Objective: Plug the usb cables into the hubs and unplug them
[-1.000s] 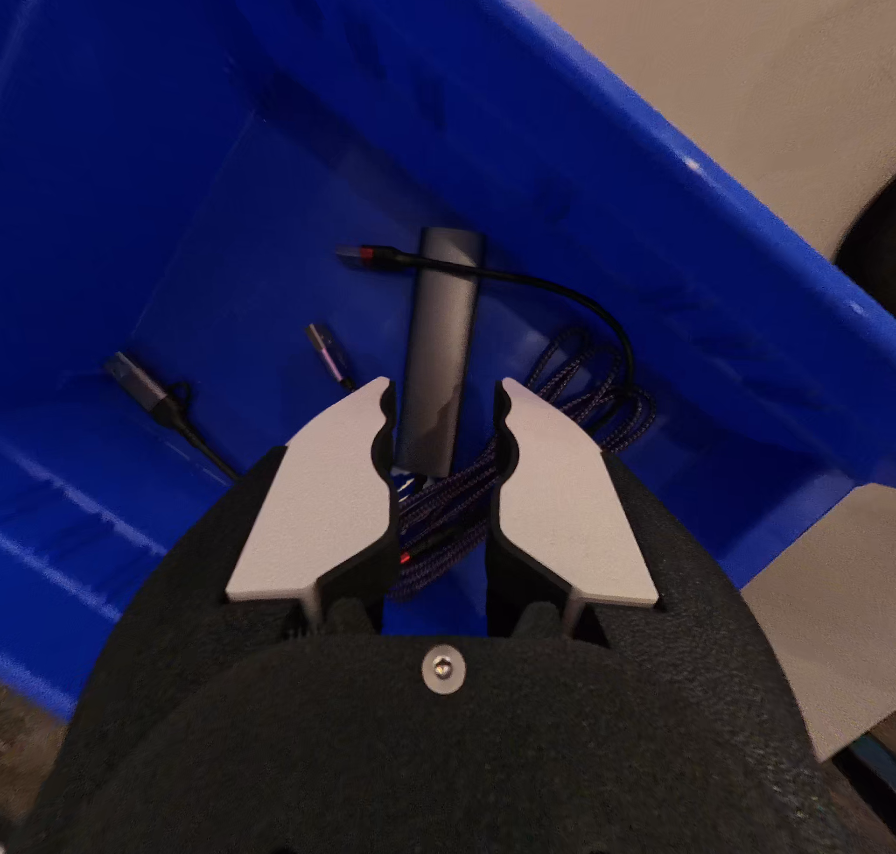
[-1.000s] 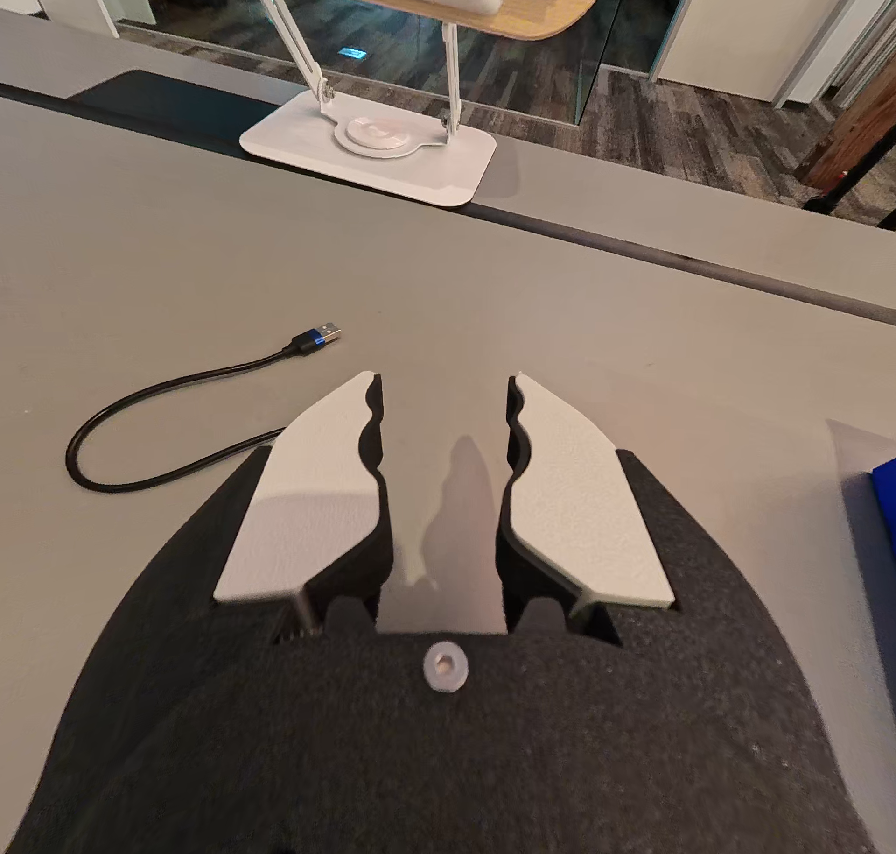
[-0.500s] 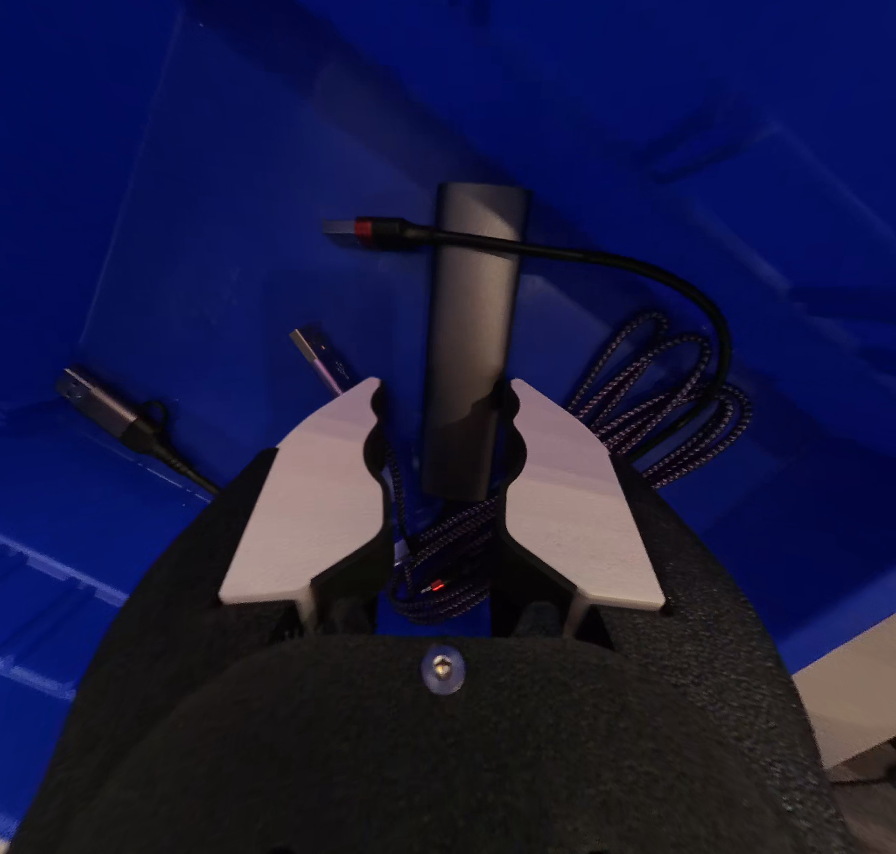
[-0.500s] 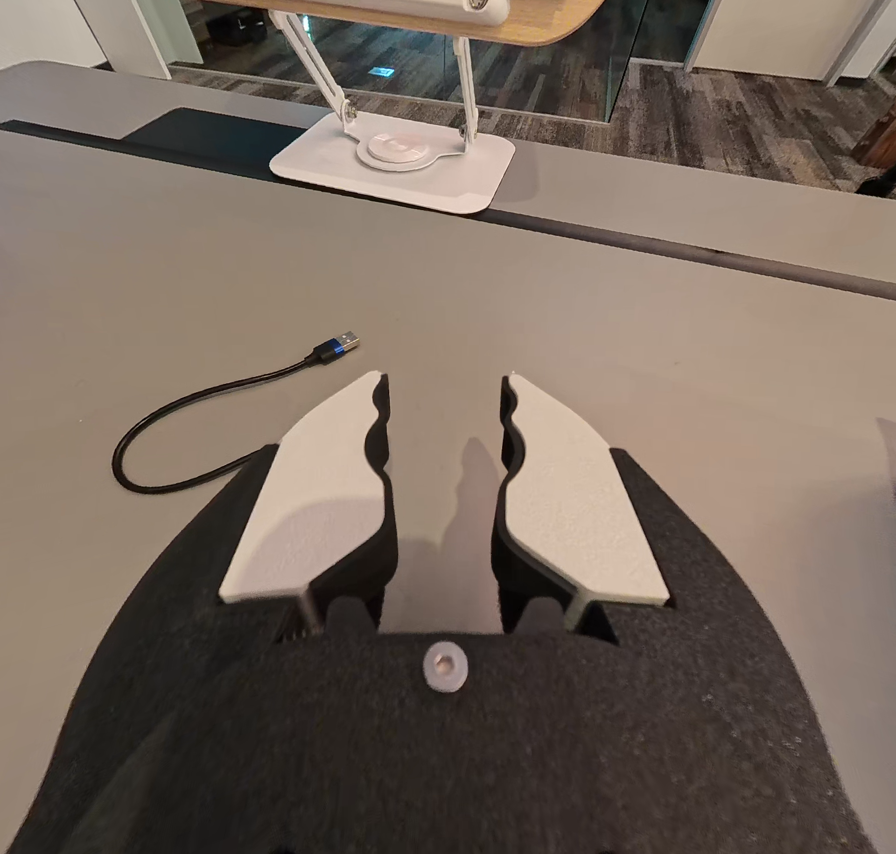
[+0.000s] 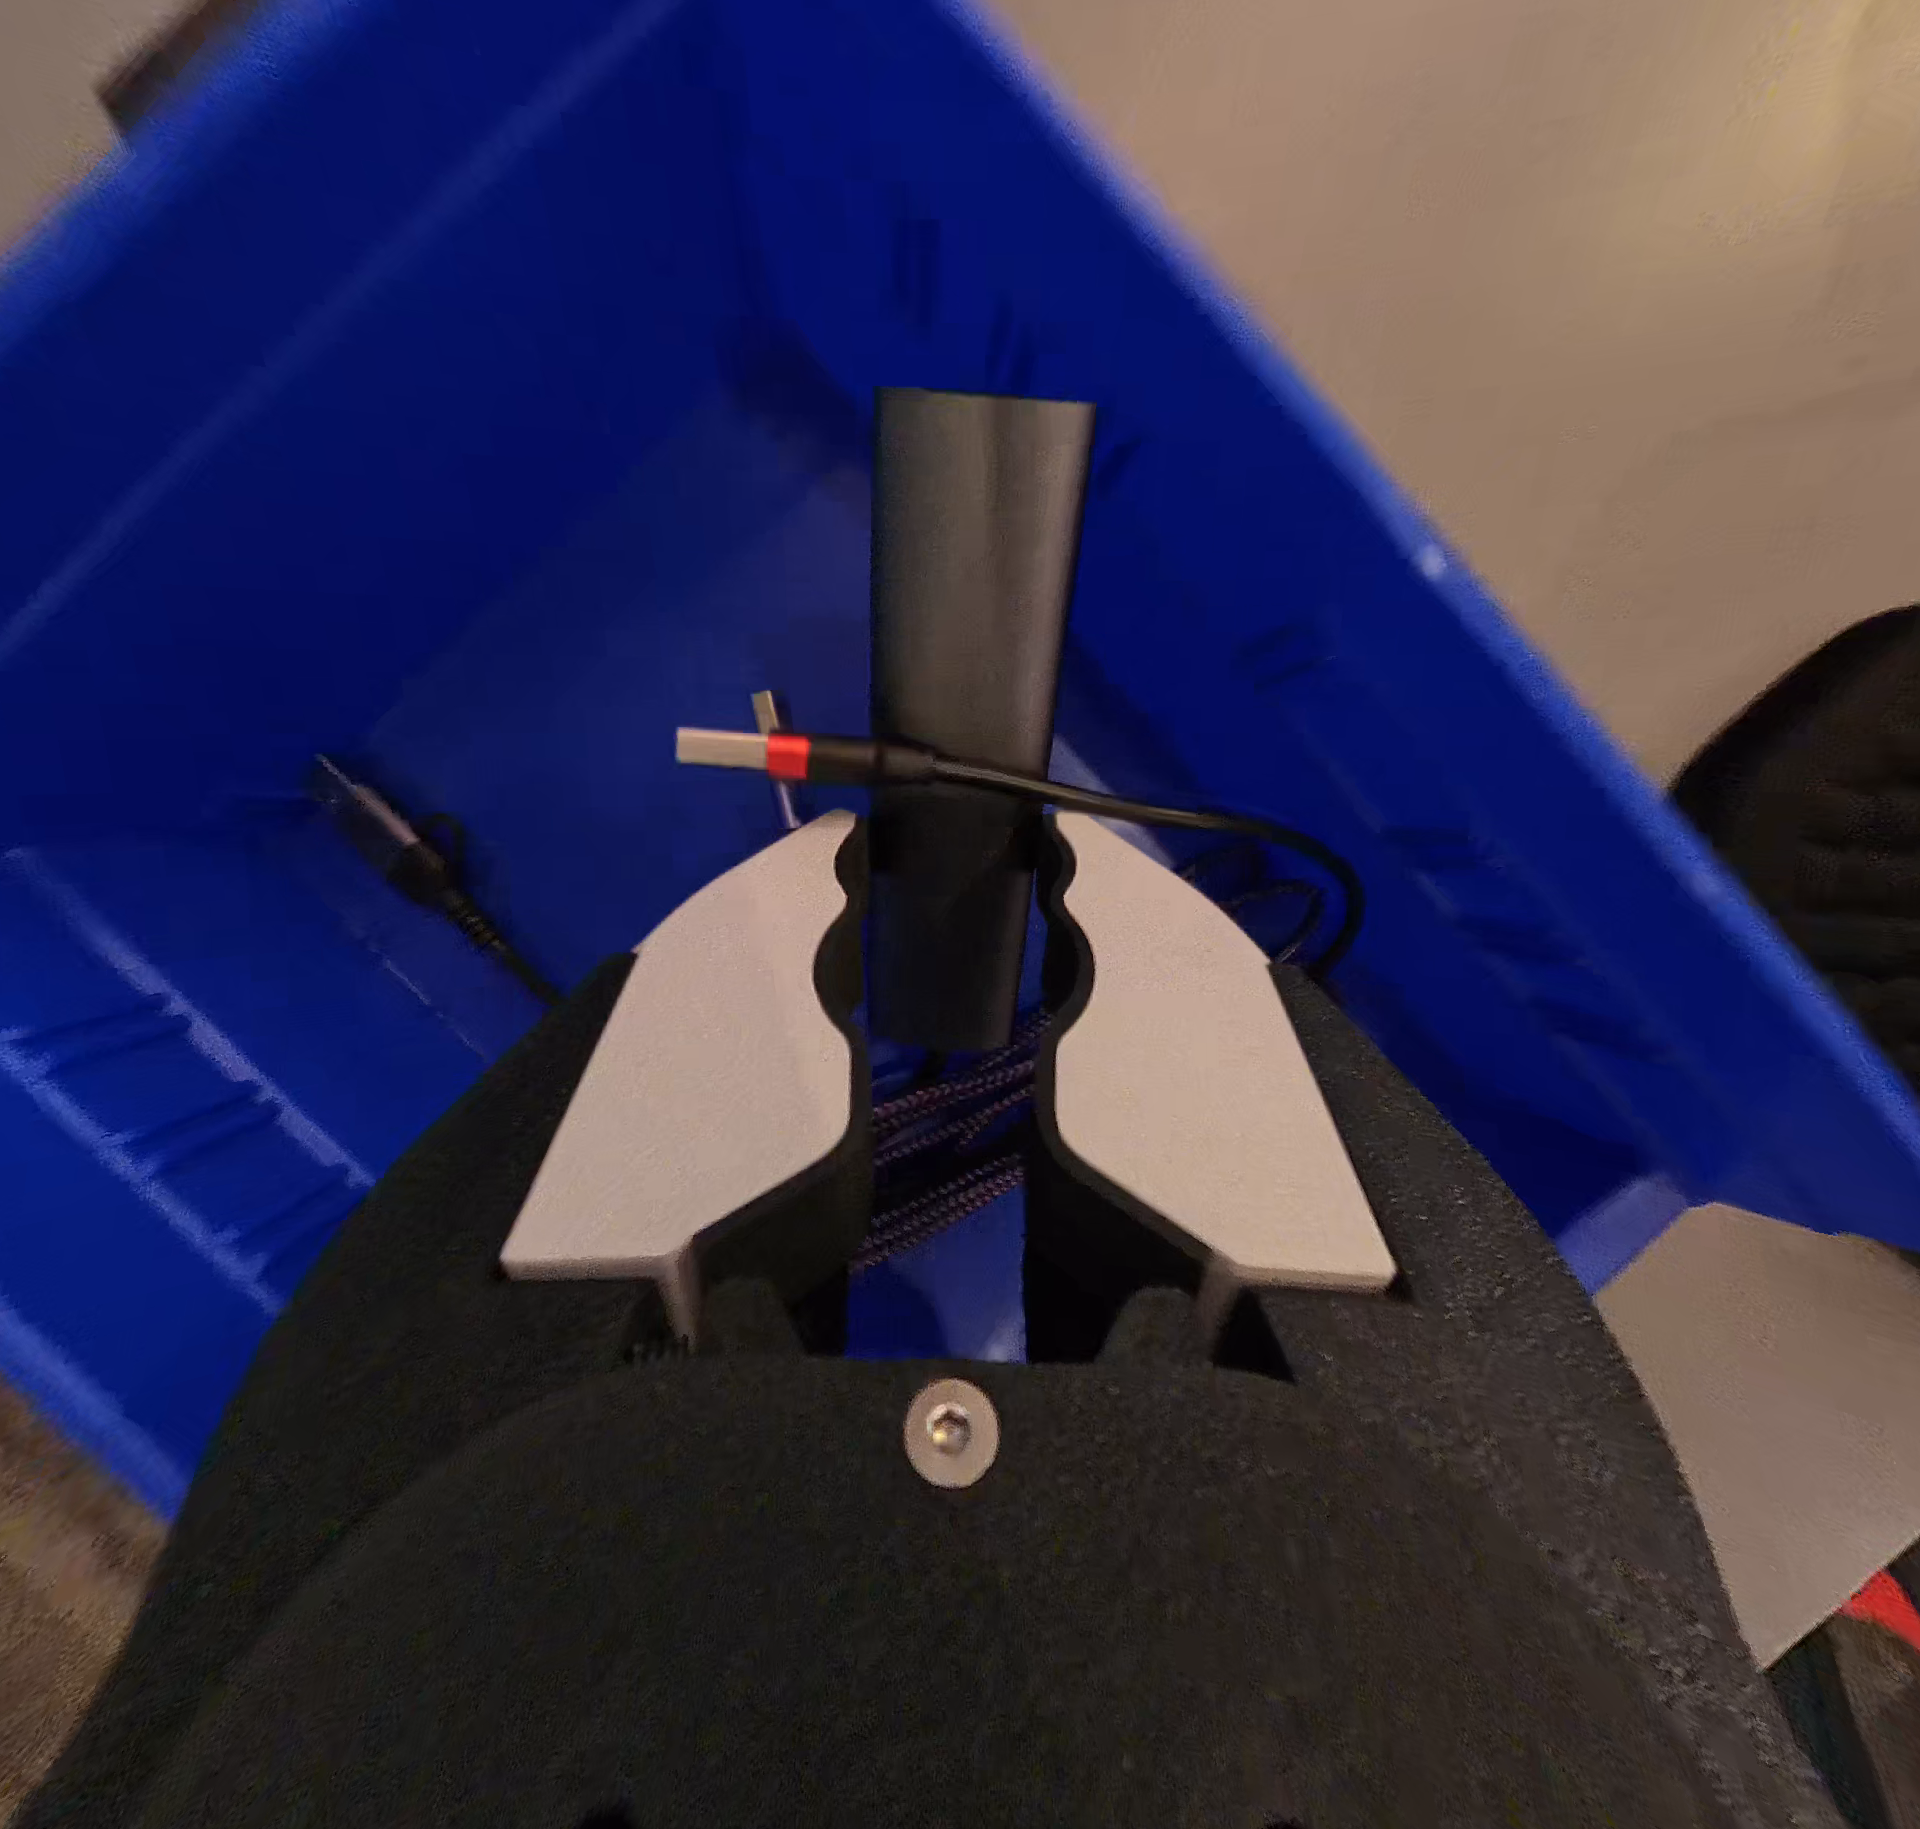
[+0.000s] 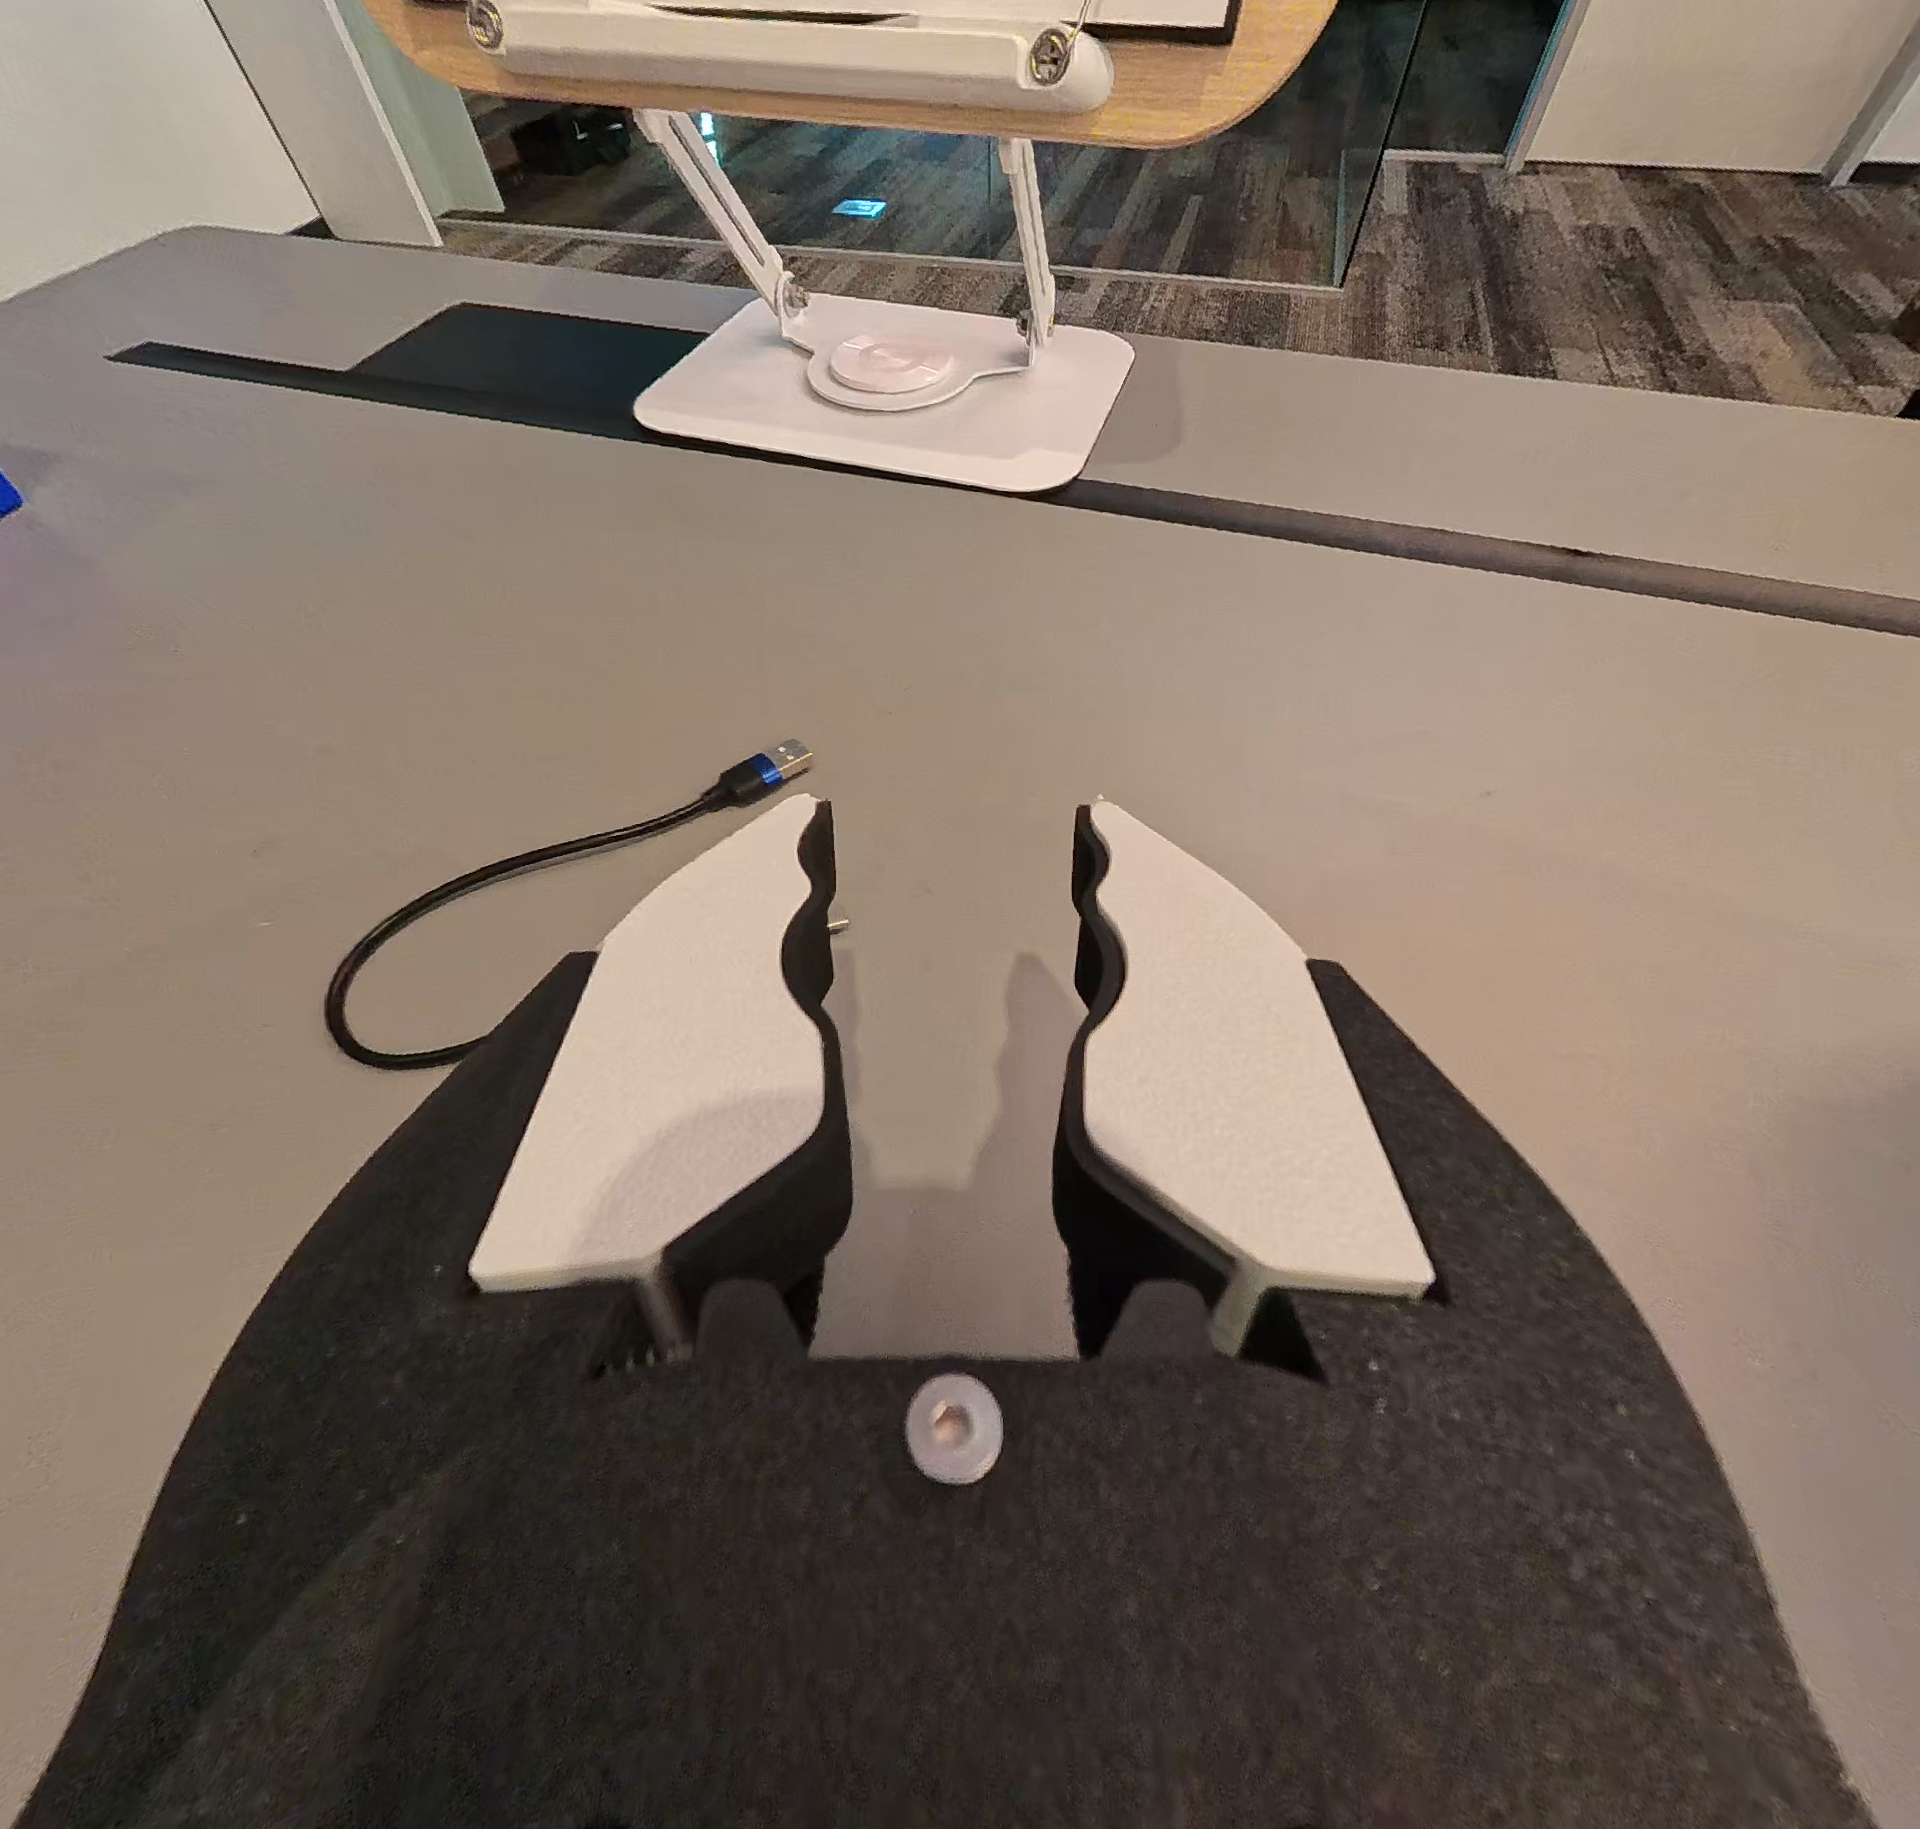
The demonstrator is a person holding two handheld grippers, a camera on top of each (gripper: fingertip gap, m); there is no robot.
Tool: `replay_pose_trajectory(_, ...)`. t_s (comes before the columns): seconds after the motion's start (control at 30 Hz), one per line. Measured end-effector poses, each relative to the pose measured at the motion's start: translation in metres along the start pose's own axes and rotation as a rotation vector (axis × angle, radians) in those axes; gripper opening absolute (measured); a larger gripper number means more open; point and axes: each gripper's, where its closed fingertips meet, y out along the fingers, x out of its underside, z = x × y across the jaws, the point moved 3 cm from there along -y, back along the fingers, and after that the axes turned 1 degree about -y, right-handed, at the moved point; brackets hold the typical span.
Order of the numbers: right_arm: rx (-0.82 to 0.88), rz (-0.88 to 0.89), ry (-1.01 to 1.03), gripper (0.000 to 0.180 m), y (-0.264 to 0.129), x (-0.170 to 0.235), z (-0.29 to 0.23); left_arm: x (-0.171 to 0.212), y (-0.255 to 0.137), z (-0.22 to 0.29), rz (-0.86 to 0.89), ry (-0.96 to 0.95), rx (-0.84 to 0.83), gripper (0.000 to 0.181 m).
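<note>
The left gripper point(image 5: 951, 844) is clamping the near end of a dark hub point(image 5: 977, 636), whose long axis is pointing straight ahead over the blue bin point(image 5: 416, 377), with a red-collared cable point(image 5: 821, 756) draping across it. The right gripper point(image 6: 951, 823) is hanging apart and empty over the grey table point(image 6: 1455, 792); the blue-collared cable point(image 6: 764, 771) is lying just left of its fingertips, so this hand is probably the nearer one for it.

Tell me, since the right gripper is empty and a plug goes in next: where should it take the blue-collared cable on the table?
Probably by the black housing behind the blue collar of the plug, from above, fingers across its width. It lies flat, metal tip free, cable trailing back-left.
</note>
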Motion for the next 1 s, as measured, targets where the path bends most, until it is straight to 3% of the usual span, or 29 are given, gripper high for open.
replay_pose_trajectory(0.23,-0.02,0.024,0.022,0.043,-0.004,-0.003,-0.001,-0.047,-0.068,0.001,0.134,0.022,-0.141,0.03)
replay_pose_trajectory(0.43,-0.044,0.057,0.074,0.043,-0.01,-0.006,0.001,-0.053,-0.09,0.008,-0.115,0.198,-0.359,0.03)
replay_pose_trajectory(0.53,-0.054,0.066,0.085,0.043,-0.01,-0.007,0.0,-0.059,-0.095,0.011,-0.141,0.212,-0.434,0.03)
replay_pose_trajectory(0.73,-0.069,0.072,0.095,0.043,-0.012,-0.007,-0.002,-0.068,-0.1,0.006,0.081,-0.116,-0.413,0.03)
replay_pose_trajectory(1.0,-0.085,0.069,0.081,0.043,-0.011,-0.007,-0.008,-0.048,-0.094,0.004,0.337,-0.491,-0.15,0.03)
